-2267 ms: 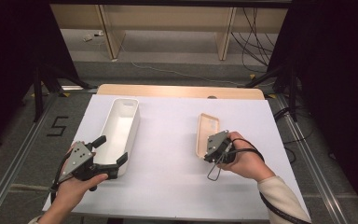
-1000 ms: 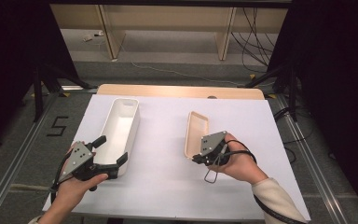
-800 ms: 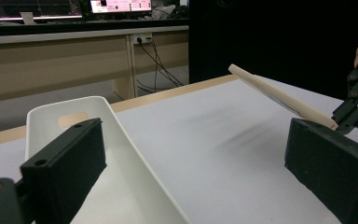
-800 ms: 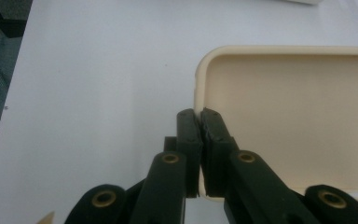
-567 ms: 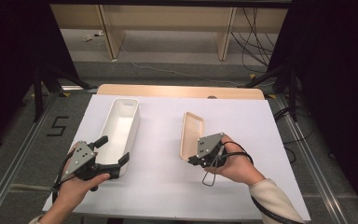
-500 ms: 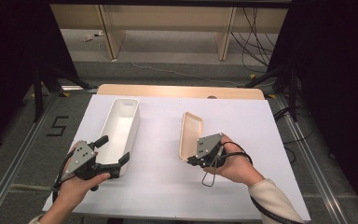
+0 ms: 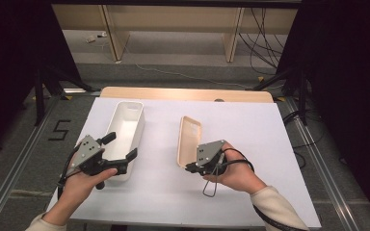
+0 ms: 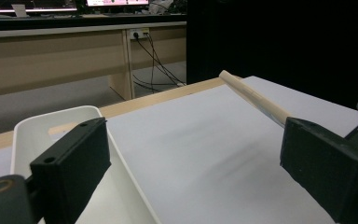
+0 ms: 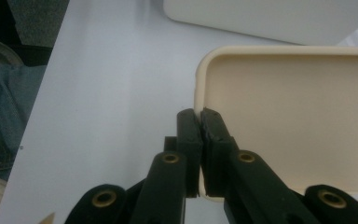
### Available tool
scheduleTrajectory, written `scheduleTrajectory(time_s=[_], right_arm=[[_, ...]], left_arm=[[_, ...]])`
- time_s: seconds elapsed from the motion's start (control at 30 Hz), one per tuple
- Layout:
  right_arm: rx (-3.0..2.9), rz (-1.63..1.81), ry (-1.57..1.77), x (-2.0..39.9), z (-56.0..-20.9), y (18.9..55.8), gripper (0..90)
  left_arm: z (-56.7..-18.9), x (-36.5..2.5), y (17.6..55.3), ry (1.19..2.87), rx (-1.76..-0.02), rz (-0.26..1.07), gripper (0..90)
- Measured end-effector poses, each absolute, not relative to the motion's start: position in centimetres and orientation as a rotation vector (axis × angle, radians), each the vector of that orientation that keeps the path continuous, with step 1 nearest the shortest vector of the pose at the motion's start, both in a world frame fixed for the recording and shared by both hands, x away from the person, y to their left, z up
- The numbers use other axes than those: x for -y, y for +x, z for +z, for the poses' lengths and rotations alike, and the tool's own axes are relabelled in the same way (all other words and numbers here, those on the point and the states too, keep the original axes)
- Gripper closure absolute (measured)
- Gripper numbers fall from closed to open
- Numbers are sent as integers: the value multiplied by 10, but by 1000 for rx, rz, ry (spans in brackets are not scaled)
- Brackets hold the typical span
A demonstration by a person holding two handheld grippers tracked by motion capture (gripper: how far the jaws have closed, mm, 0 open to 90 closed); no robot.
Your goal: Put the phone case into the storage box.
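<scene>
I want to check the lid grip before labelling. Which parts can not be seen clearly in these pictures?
- Right tool, right gripper view: its jaws cover the beige lid's rim where they clamp it.
- White box, left gripper view: near end cut off by the bottom edge and a jaw of the left tool.
- Lid, high view: near end hidden under the right tool.

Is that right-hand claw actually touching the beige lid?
Touching. The right gripper view shows the right gripper with its jaws pinched shut on the near rim of the beige lid.

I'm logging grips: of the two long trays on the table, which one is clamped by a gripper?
The shallow beige lid, right of the deep white bin. The right gripper pinches its near rim; the left gripper stands open at the bin's end.
</scene>
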State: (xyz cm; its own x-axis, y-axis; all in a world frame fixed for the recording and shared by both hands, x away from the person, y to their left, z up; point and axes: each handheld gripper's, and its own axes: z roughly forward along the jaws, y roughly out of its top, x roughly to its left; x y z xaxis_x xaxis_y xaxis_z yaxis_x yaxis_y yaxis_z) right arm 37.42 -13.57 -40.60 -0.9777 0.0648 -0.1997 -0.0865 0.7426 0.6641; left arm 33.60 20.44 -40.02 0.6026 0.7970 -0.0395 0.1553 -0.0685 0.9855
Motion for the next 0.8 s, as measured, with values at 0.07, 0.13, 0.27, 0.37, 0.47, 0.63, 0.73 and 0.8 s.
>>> scheduleTrajectory(time_s=[0.07, 0.13, 0.27, 0.37, 0.47, 0.63, 0.73, 0.8], right_arm=[[-2731, 1063, -27, 134, -406, 374, 883], [-2730, 1066, -26, 132, -406, 373, 883], [-2725, 1072, -44, 129, -406, 372, 883], [-2716, 1074, -57, 128, -405, 372, 883], [-2721, 1080, -61, 126, -405, 371, 883], [-2717, 1082, -69, 125, -404, 370, 884], [-2705, 1081, -78, 123, -403, 369, 884], [-2702, 1076, -73, 122, -403, 368, 884]], left_arm=[[-398, -203, 338, 1578, -818, 640, 82], [-395, -201, 341, 1580, -808, 640, 83], [-393, -198, 345, 1587, -803, 639, 85], [-390, -194, 349, 1597, -800, 633, 90], [-388, -189, 352, 1609, -787, 630, 94], [-384, -180, 357, 1627, -776, 617, 103], [-382, -173, 362, 1651, -770, 607, 111], [-382, -167, 364, 1662, -772, 591, 115]])
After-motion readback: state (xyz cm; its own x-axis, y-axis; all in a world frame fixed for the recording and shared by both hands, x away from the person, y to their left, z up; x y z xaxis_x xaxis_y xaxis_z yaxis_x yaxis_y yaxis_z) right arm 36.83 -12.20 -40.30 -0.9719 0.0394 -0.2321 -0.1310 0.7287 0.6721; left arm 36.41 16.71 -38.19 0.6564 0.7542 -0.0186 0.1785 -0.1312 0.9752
